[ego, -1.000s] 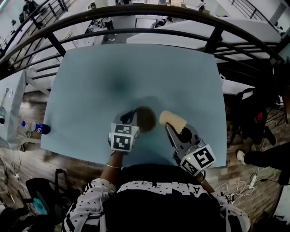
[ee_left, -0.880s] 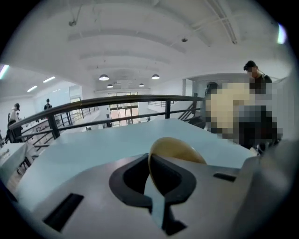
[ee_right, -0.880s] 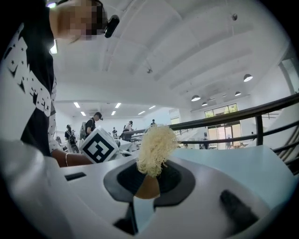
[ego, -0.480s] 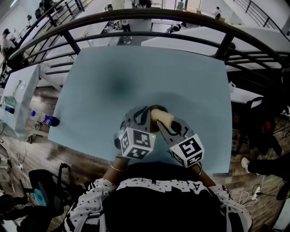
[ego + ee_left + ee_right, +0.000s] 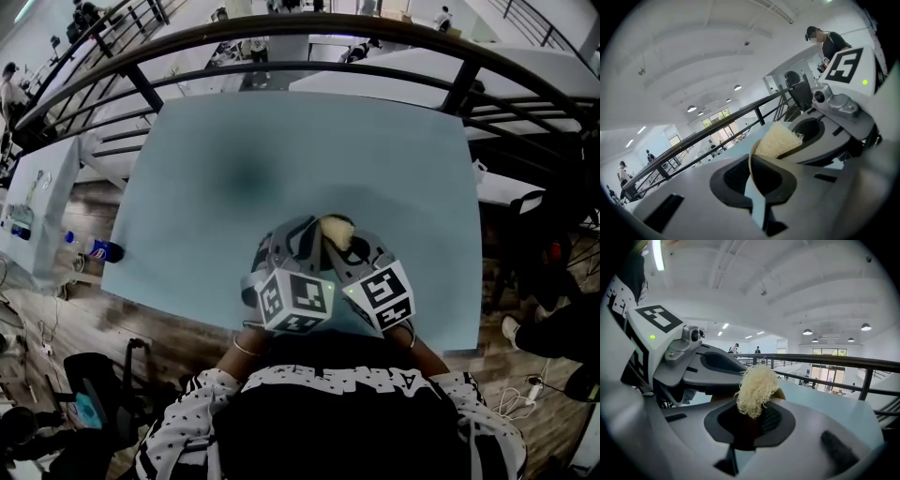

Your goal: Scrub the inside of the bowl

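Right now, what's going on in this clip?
A person holds a gripper in each hand over the near edge of a pale blue table. The left gripper has its jaws shut on the rim of a bowl. The right gripper has its jaws shut on a pale fibrous scrubber, which sits at the bowl's opening.

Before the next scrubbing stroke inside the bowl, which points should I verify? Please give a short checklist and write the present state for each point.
1. Left gripper shut on the bowl rim: ok.
2. Right gripper shut on the scrub pad: ok.
3. Scrub pad at the bowl's opening, just past the rim: ok.
4. Scrub pad pressing on the inside wall: cannot tell, the contact is hidden.
5. Both grippers above the table, inside its near edge: ok.
6. Gap between the two grippers: cannot tell, they sit very close together.
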